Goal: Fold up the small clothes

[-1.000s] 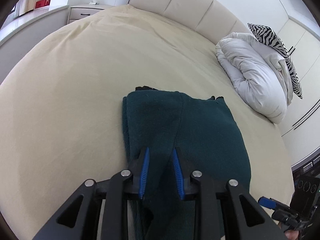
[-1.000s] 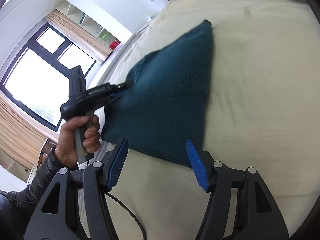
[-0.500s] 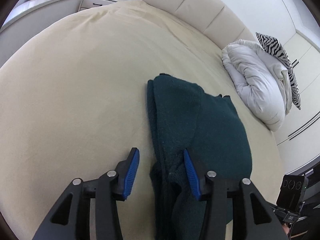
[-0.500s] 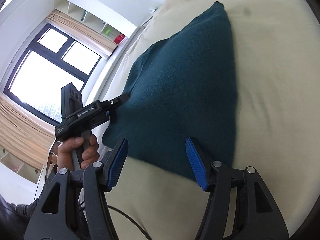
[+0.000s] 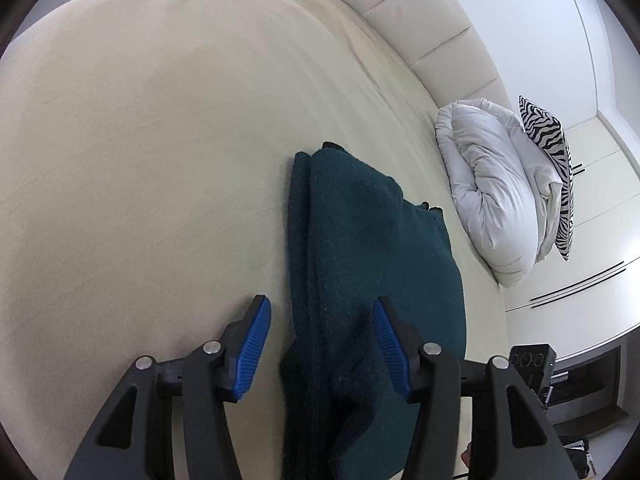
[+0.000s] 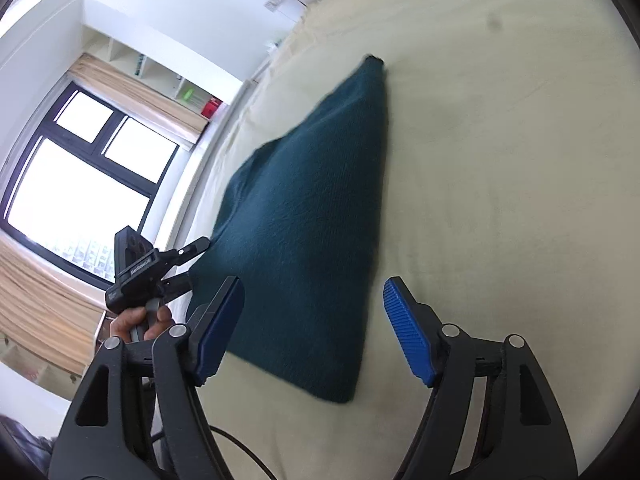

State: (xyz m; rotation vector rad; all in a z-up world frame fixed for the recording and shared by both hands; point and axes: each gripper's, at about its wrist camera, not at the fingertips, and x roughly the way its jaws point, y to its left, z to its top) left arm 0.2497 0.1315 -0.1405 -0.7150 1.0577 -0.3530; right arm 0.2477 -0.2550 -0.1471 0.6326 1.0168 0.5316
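A dark teal knitted garment (image 5: pixel 360 264) lies folded on the cream bed (image 5: pixel 160 120); it also shows in the right wrist view (image 6: pixel 308 216). My left gripper (image 5: pixel 320 340) is open, its blue pads either side of the garment's near left edge, not closed on it. In the right wrist view the left gripper (image 6: pixel 192 260) sits at the garment's left corner. My right gripper (image 6: pixel 316 332) is open and empty, just above the garment's near edge.
A rolled white duvet (image 5: pixel 488 200) and a zebra-print pillow (image 5: pixel 556 172) lie at the bed's right side by the padded headboard (image 5: pixel 420 32). A window (image 6: pixel 80 168) and shelves (image 6: pixel 168 80) stand beyond the bed's left side.
My left gripper was shut on the garment's edge one second ago; it has opened and let the cloth drop onto the bed. The right gripper stayed open and shifted slightly.
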